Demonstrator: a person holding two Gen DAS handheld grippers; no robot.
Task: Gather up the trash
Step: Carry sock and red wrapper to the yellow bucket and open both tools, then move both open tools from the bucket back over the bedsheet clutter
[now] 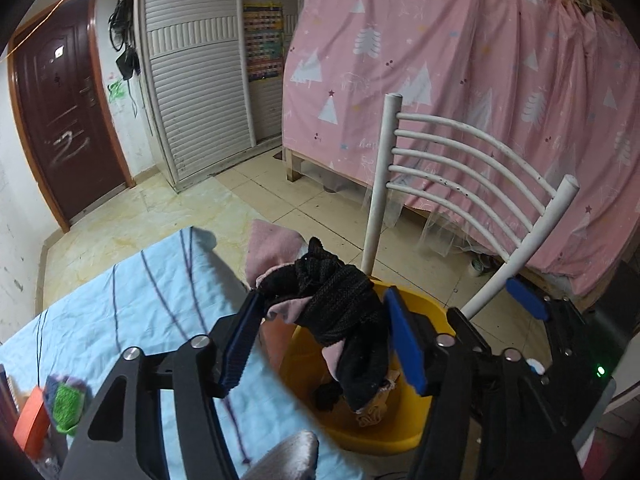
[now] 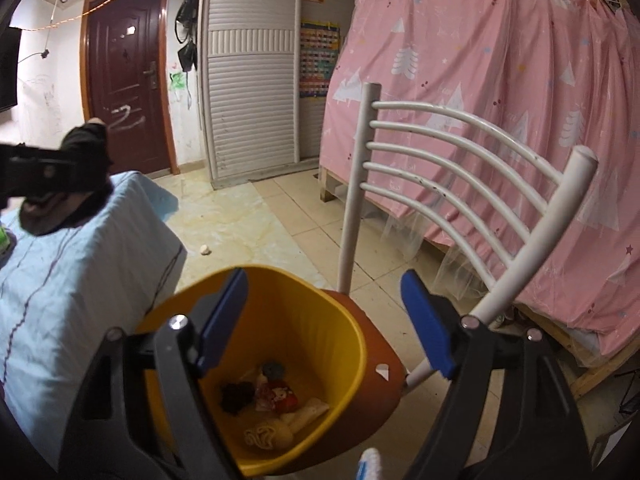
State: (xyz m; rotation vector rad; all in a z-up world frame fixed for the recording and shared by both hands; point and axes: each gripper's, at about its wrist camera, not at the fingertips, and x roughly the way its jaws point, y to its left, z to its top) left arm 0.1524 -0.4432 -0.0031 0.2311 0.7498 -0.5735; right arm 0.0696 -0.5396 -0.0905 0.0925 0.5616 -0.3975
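A bundle of black and pink cloth sags between the blue pads of my left gripper. The jaws stand wide apart; the cloth touches only the fingertips, and its loose end hangs down in front of the yellow bin. In the right wrist view the left gripper is blurred at the far left, over the table's blue cover, with the dark cloth at its tip. My right gripper is open and empty just above the bin, which holds several scraps.
The bin stands on the orange seat of a white chair whose railed back rises right behind it. The blue-covered table carries a green scrubber and an orange box. A small wad lies on the floor.
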